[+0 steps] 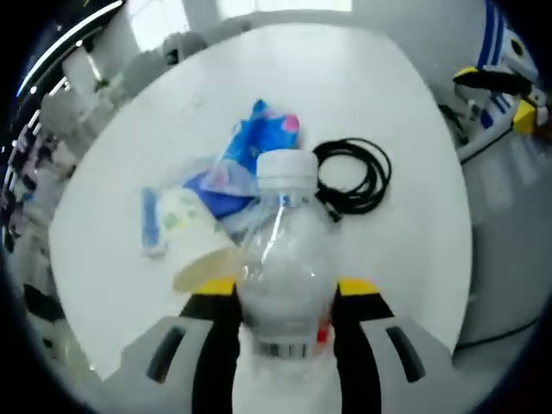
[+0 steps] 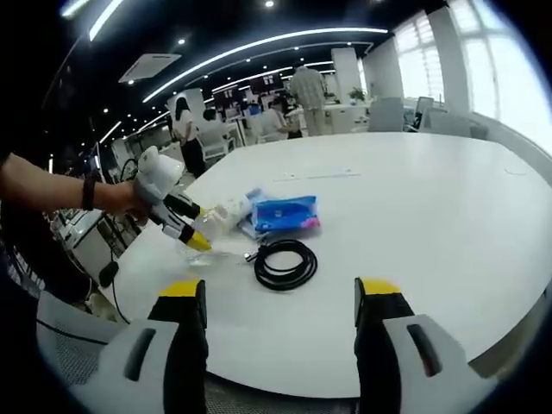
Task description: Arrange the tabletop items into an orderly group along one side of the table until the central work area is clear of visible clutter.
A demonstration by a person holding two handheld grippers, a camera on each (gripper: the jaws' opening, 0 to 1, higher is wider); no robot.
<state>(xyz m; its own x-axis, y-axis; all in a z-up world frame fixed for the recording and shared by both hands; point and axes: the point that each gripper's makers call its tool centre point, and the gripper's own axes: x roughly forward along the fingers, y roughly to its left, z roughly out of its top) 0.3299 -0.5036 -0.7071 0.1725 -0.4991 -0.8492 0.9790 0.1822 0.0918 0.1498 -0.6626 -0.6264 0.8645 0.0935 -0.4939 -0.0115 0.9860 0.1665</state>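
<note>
You are holding a clear plastic bottle [image 1: 283, 259] in your left gripper [image 1: 285, 297], its yellow-tipped jaws closing on the bottle's body from both sides, white cap pointing away from you. In the right gripper view that same left gripper [image 2: 185, 226] is working low at the near left edge of the white table [image 2: 414, 207], the bottle [image 2: 216, 222] lying tilted just beside the other items. Your right gripper [image 2: 281, 297] is hanging above the near edge with its jaws spread wide and nothing between them.

The blue tissue pack [image 1: 259, 142] is sitting just past the bottle, a second softer packet [image 1: 172, 216] is lying to its left, and the black coiled cable [image 1: 354, 177] is resting to its right. All three are lying close together near that left edge, not in the table's middle.

The risk is in the grip: the bottle is thin-walled and looks nearly empty, so I judge it may be buckling or sliding out if you are squeezing hard or swinging fast. You are also working very near the table's edge, so a bottle set down on its side could be rolling off. Sweeping it low may be dragging the packets or snagging a loop of the cable.
</note>
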